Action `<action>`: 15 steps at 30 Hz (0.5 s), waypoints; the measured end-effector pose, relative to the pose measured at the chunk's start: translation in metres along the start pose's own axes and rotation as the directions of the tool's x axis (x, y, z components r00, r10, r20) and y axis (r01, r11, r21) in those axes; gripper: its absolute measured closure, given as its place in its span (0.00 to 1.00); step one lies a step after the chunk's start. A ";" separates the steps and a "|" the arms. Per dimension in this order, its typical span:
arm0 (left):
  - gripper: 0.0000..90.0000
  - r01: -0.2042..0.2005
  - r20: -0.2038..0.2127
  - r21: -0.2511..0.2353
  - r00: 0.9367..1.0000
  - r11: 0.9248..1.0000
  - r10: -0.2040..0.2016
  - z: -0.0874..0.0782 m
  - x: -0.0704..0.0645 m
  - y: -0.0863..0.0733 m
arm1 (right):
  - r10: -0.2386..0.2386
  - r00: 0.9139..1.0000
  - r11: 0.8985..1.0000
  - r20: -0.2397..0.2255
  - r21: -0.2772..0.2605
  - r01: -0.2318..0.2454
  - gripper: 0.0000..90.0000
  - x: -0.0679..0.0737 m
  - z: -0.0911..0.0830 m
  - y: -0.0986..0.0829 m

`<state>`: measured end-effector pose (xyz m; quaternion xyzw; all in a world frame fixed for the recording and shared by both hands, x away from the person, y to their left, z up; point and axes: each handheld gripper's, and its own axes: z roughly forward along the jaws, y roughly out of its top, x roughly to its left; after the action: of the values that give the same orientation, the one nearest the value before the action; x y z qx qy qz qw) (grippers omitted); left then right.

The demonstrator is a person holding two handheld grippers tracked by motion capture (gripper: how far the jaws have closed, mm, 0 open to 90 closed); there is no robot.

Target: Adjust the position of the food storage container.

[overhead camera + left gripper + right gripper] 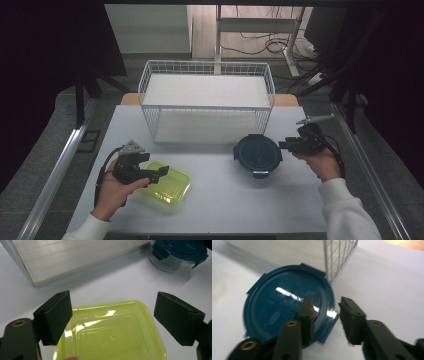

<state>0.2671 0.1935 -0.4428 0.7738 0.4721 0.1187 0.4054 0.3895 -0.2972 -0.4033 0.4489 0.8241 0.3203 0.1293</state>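
A yellow-green rectangular lidded container (167,187) lies at the front left of the white table (225,210). My left gripper (161,173) hovers over its near-left part, open wide; in the left gripper view the jaws (112,300) flank the container's lid (112,337) without touching it. A round container with a dark blue clip lid (257,154) stands right of centre. My right gripper (281,145) is at its right rim. In the right gripper view it (326,302) is open by a narrow gap, with one jaw above the blue lid (282,307) and the other outside its edge.
A white wire basket (207,100) stands at the back centre of the table, close behind the blue-lidded container (178,250); its mesh corner (337,257) is just beyond the lid. Metal rails run along both table sides.
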 end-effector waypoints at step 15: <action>0.17 -0.018 -0.020 0.037 1.000 0.999 0.019 0.008 0.001 -0.005 | -0.059 0.998 0.978 -0.010 0.198 0.060 0.99 -0.020 0.062 0.035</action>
<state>0.2690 0.1911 -0.4517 0.7842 0.4711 0.1215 0.3853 0.4546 -0.2745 -0.4297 0.4342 0.8651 0.2338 0.0916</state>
